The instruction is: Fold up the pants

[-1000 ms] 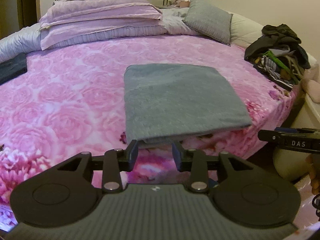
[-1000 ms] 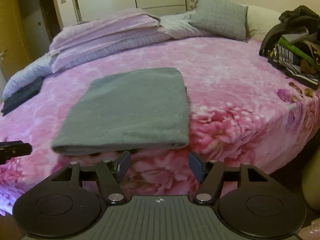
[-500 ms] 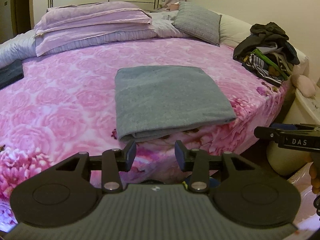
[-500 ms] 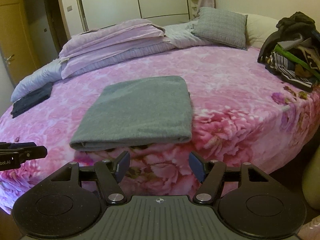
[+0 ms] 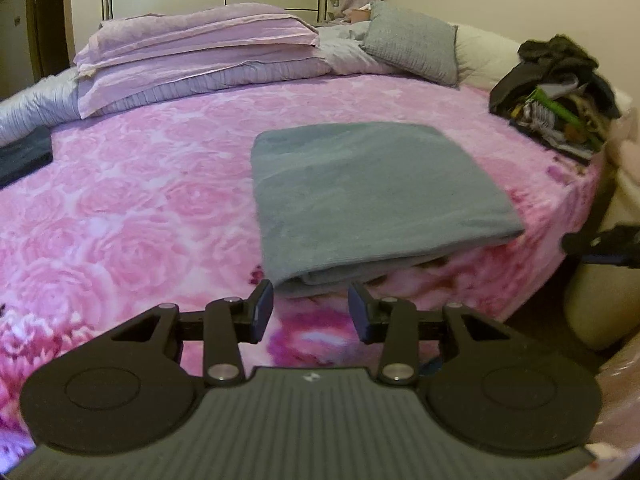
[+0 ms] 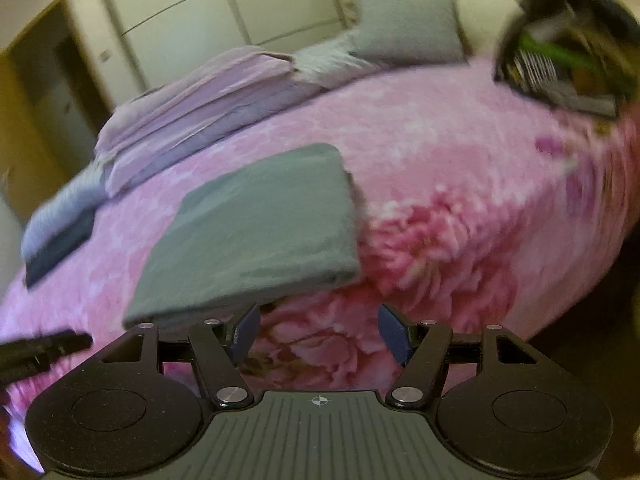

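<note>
pants [image 5: 372,192]: 1 (folded) | bed [image 5: 140,200]: 1 | grippers: 2, empty

pink rose-print bed [image 5: 140,184] fills the view, lilac folded bedding [image 5: 200,56] stacked at its head, grey pillow [image 5: 412,46] beside it, a dark heap of clothes [image 5: 556,88] at the right edge, what looks like a wardrobe [image 6: 224,16] behind, blurred.

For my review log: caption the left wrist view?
Open left gripper faces folded grey pants on pink floral bed.
</note>
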`<act>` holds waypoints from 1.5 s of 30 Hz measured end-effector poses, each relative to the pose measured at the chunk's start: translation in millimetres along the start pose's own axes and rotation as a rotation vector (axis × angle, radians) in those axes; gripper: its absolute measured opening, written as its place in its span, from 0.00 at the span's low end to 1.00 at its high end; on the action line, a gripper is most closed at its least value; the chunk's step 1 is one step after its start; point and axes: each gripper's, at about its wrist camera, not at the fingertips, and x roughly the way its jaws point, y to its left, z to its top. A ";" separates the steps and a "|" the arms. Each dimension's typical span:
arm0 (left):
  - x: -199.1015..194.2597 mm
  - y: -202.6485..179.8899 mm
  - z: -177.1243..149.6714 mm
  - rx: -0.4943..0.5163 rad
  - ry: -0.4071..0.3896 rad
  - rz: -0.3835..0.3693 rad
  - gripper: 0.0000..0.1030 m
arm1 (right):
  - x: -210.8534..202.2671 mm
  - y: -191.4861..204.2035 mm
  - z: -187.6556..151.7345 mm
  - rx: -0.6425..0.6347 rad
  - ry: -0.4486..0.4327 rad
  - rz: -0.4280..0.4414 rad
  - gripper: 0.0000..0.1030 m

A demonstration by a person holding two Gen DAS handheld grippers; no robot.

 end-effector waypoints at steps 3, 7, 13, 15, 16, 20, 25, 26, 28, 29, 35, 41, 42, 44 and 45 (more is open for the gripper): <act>22.5 1.9 -3.0 0.039 -0.003 0.024 0.35 | 14.9 -19.9 1.1 0.122 0.026 0.049 0.61; 44.5 1.9 -4.8 0.105 -0.013 0.054 0.33 | 33.7 -42.0 0.2 0.299 0.028 0.135 0.60; 64.1 3.7 -7.3 0.136 -0.015 0.050 0.25 | 61.4 -70.4 0.5 0.538 -0.014 0.254 0.51; 66.5 2.8 -8.4 0.147 -0.023 0.052 0.22 | 69.8 -76.0 2.1 0.571 -0.019 0.260 0.44; 66.9 2.3 -8.3 0.153 -0.031 0.060 0.20 | 74.7 -78.3 3.8 0.579 -0.015 0.260 0.33; 57.5 4.7 -8.0 0.157 -0.087 0.046 0.06 | 77.3 -74.3 12.2 0.528 -0.060 0.298 0.03; 43.9 11.8 -16.9 0.177 -0.106 -0.038 0.01 | 58.6 -57.0 23.2 0.245 -0.136 0.197 0.02; 53.7 10.5 -23.9 0.213 -0.049 -0.025 0.02 | 71.8 -64.8 20.8 0.277 -0.046 0.161 0.02; 54.7 11.1 -28.9 0.206 -0.042 -0.018 0.02 | 76.5 -68.3 15.9 0.315 -0.019 0.147 0.02; 51.7 12.9 -26.7 0.179 -0.050 -0.025 0.02 | 72.9 -63.2 17.3 0.286 -0.036 0.135 0.03; 37.9 38.0 -7.2 0.060 -0.029 -0.089 0.14 | 63.0 -55.6 35.3 0.257 0.011 0.130 0.07; 28.0 71.0 11.9 -0.090 -0.078 -0.096 0.13 | 48.9 -32.1 49.7 0.090 -0.065 0.003 0.32; 31.5 73.2 17.9 -0.097 -0.086 -0.091 0.13 | 49.8 -28.7 53.8 0.065 -0.076 -0.001 0.32; 38.7 74.2 28.7 -0.105 -0.092 -0.094 0.13 | 54.9 -26.4 61.1 0.047 -0.076 0.012 0.32; 45.1 74.8 35.2 -0.122 -0.090 -0.110 0.13 | 59.4 -26.9 65.5 0.053 -0.067 0.023 0.33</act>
